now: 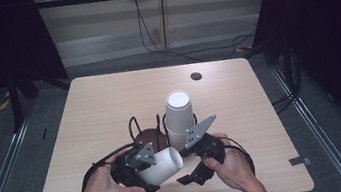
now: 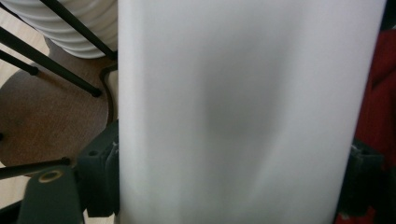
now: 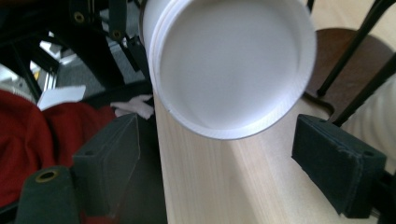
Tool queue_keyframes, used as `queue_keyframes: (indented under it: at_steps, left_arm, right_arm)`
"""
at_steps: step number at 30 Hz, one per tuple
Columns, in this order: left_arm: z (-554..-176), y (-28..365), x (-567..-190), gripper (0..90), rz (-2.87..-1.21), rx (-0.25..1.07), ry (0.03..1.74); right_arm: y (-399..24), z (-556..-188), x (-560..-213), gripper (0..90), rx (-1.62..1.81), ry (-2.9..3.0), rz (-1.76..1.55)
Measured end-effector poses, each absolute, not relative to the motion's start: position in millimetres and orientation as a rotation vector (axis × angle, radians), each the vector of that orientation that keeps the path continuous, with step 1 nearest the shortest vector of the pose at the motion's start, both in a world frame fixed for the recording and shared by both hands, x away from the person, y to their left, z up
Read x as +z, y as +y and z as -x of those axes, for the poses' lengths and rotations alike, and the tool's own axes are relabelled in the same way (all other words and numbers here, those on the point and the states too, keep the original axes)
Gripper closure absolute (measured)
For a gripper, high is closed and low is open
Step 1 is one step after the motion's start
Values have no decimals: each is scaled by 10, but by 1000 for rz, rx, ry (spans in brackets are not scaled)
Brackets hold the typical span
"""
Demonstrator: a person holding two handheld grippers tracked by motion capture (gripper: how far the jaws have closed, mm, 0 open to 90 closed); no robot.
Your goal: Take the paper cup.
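A single white paper cup (image 1: pixel 166 164) lies on its side in the air over the table's front edge. My left gripper (image 1: pixel 142 174) is shut on it, and in the left gripper view the cup's wall (image 2: pixel 233 107) spans the gap between both jaws. My right gripper (image 1: pixel 190 176) is just right of the cup and stands open. In the right gripper view the cup's round recessed end (image 3: pixel 229 60) faces the camera beyond the two fingers (image 3: pixel 112 154), which do not touch it. A stack of white cups (image 1: pixel 180 117) stands upside down just behind.
The stack sits in a black wire holder (image 1: pixel 135 126) on a round brown base (image 1: pixel 148 137) at the middle of the wooden table (image 1: pixel 108 99). A dark round hole (image 1: pixel 196 76) is near the far edge. Red cloth (image 3: pixel 28 135) lies below the table's front edge.
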State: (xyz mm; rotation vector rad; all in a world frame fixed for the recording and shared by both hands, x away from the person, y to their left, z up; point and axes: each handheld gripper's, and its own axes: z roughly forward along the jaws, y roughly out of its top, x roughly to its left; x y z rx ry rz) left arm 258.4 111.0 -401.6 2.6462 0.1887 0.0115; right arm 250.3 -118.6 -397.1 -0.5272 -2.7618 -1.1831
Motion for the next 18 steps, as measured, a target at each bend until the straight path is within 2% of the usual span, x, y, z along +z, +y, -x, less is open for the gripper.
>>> queue_keyframes:
  at_steps: [11, 14, 18]
  left_arm:
    - [-2560, 1092, -4058, 173, -2716, 16, 142]
    - [-2543, 1090, -4061, 173, -2735, 7, 119]
    - [-2514, 1057, -4076, 173, -2748, -6, 105]
  right_arm:
    - [-1067, -2547, -4061, 170, -1045, -2741, 499]
    - [-1056, -2539, -4044, 134, -1027, -2726, 478]
    - [-1006, -2521, -4068, 143, -997, -2704, 440]
